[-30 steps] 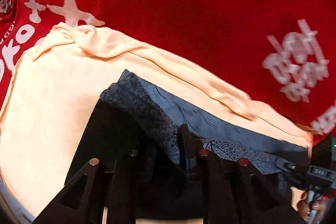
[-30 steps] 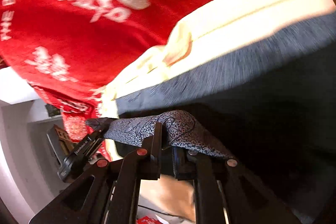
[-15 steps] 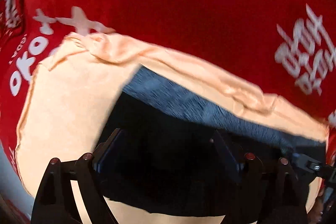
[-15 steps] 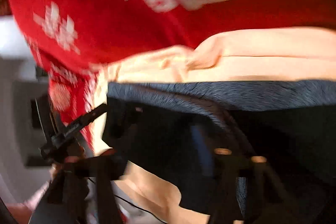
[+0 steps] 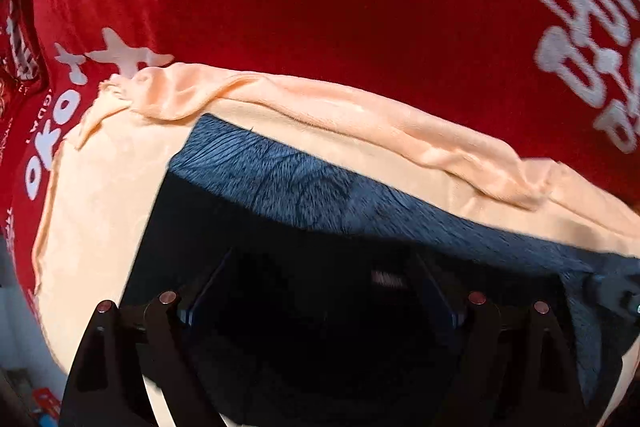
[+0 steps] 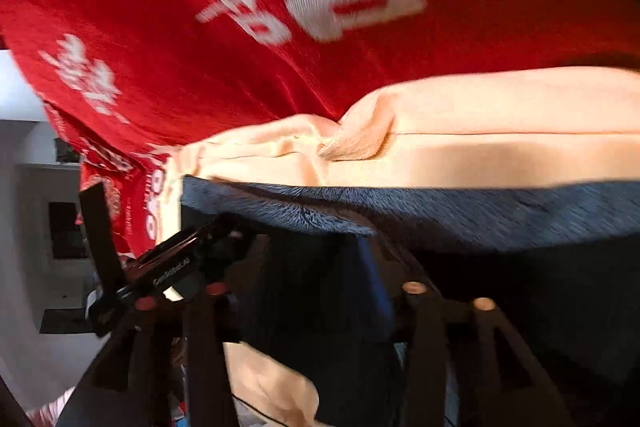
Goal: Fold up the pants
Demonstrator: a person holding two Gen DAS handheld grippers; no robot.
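Observation:
The dark blue-grey pants (image 5: 304, 179) lie flat on a peach cloth, their far edge lit and the near part in shadow. My left gripper (image 5: 320, 267) hangs just above them, pointing steeply down, jaws wide open and holding nothing. In the right wrist view the pants (image 6: 440, 207) stretch across the middle. My right gripper (image 6: 312, 251) is over their left end with its jaws opening; the pads do not press on the fabric. The left gripper (image 6: 172, 267) shows at that view's left, and the right gripper (image 5: 616, 291) at the left wrist view's right edge.
The peach cloth (image 5: 100, 227) lies under the pants, its far hem rumpled (image 6: 352, 143). Beneath it spreads a red cloth (image 5: 360, 7) with white lettering that hangs over the table edge (image 6: 120, 167). A pale room with furniture shows at the left (image 6: 40, 227).
Both grippers were shut on a patterned fold of the pants and have let it go. Their jaws have opened, the pants now lie flat, and the right gripper has risen.

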